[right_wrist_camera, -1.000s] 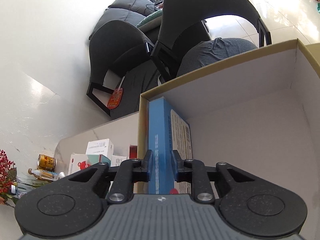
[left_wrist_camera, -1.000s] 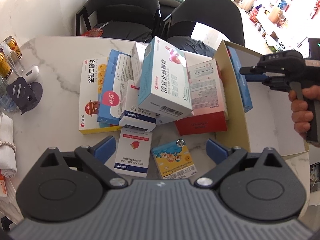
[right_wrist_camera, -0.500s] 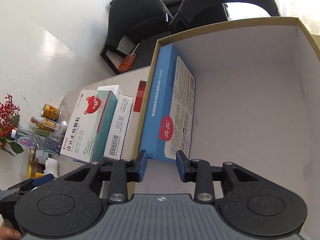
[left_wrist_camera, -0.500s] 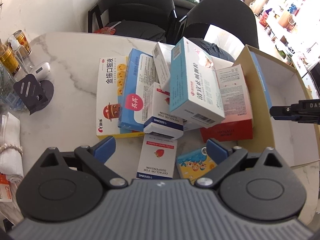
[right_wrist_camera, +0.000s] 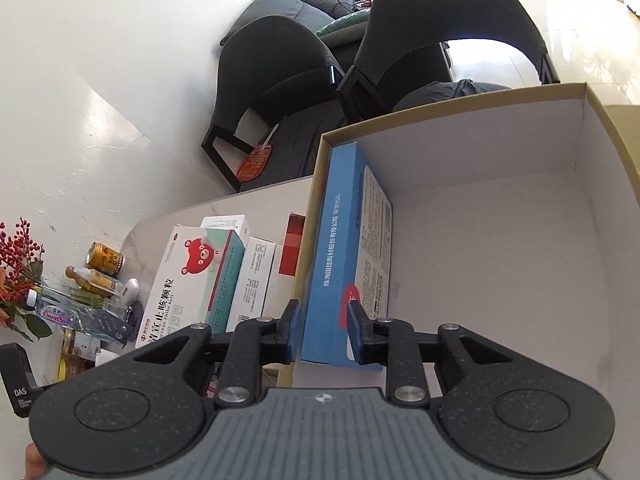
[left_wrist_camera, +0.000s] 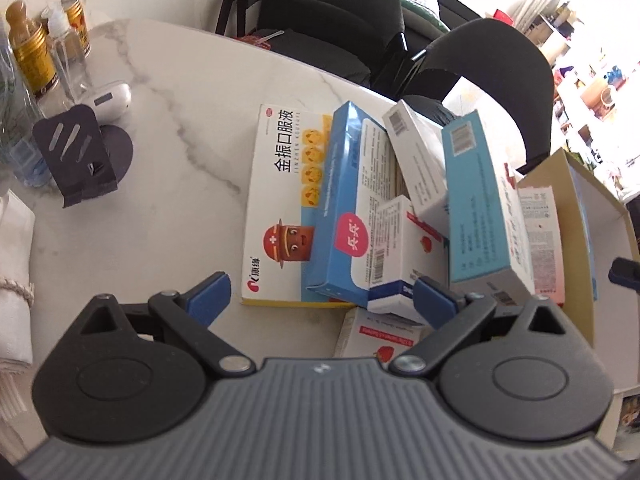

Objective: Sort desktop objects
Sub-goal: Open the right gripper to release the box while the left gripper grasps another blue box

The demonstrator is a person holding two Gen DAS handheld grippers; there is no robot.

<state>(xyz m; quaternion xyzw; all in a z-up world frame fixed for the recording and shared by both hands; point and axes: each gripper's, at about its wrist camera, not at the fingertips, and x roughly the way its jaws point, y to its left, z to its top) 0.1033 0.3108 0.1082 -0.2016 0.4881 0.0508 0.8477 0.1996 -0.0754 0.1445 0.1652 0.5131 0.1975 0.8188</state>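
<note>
Left wrist view: white marble-patterned desk (left_wrist_camera: 168,160) with 2 black chairs (left_wrist_camera: 320,12) behind it, bright room beyond. Left gripper (left_wrist_camera: 322,300) hangs above the near edge of a heap of medicine boxes, fingers spread wide, holding nothing. Under it: a flat white-and-yellow box with a cartoon face (left_wrist_camera: 280,208), a long blue box with a pink round label (left_wrist_camera: 344,216) lying across it, a small white box with a strawberry mark (left_wrist_camera: 404,248), a tall light-blue box (left_wrist_camera: 476,208) leaning on the rest. Far left of the desk: gold-capped bottles (left_wrist_camera: 30,48), a white oval case (left_wrist_camera: 110,98), a black phone stand (left_wrist_camera: 78,156), all well apart from the heap.

Right wrist view: open cardboard box with white inner walls (right_wrist_camera: 520,184) sits at the desk's right side. Right gripper (right_wrist_camera: 323,330) is low over its left rim, fingers parted, one outside the wall, one inside, gripping nothing. A blue rectangular medicine box (right_wrist_camera: 340,240) stands on edge inside, against the left wall, between the fingers and clear of at least the left pad. Outside the wall: a white box with a red bear (right_wrist_camera: 192,276), a red carton (right_wrist_camera: 292,248).
</note>
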